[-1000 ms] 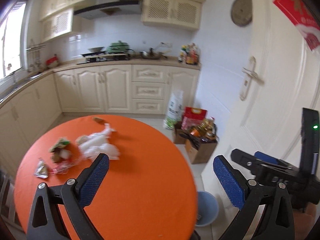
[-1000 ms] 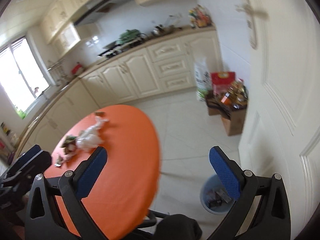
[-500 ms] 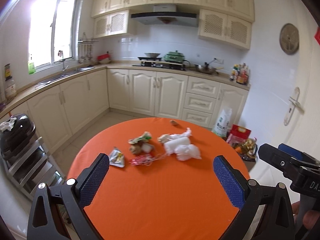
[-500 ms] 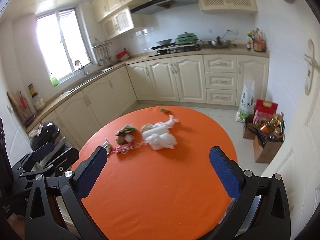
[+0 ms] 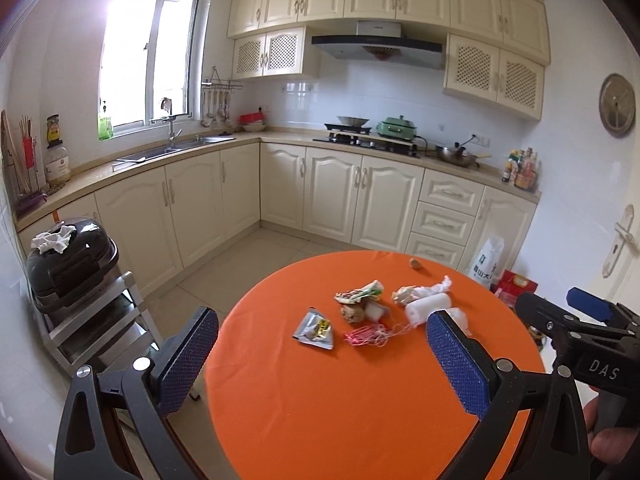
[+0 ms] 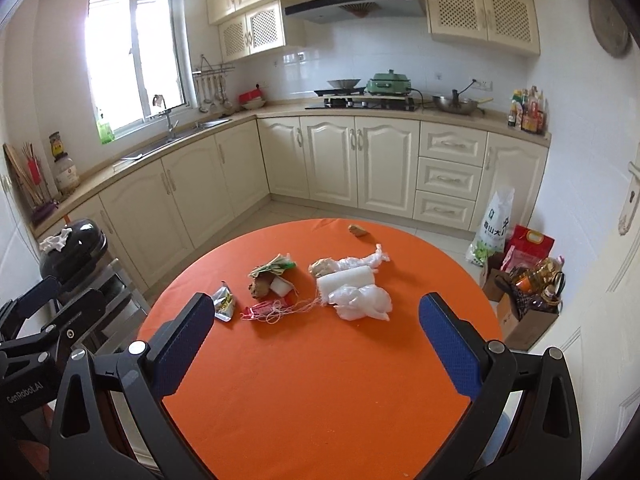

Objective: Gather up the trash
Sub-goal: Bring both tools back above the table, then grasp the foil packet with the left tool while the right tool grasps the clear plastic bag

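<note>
1. My left tongs (image 5: 320,354) and right tongs (image 6: 316,340) are wide open, holding nothing.
2. The trash pile (image 6: 320,288) sits ahead on the orange table (image 6: 320,392).
3. Nothing blocks my way to it.

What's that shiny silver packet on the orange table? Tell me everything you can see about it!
The small silver foil packet is an empty-looking snack wrapper, crinkled and lying flat on the round orange table. It looks torn open, with a yellow and black print showing in its middle. It sits at the left end of the trash pile, a little apart from the tangled red and white string beside it. Nothing rests on it, and neither gripper touches it. In the right wrist view it lies just past that gripper's left finger.
</note>
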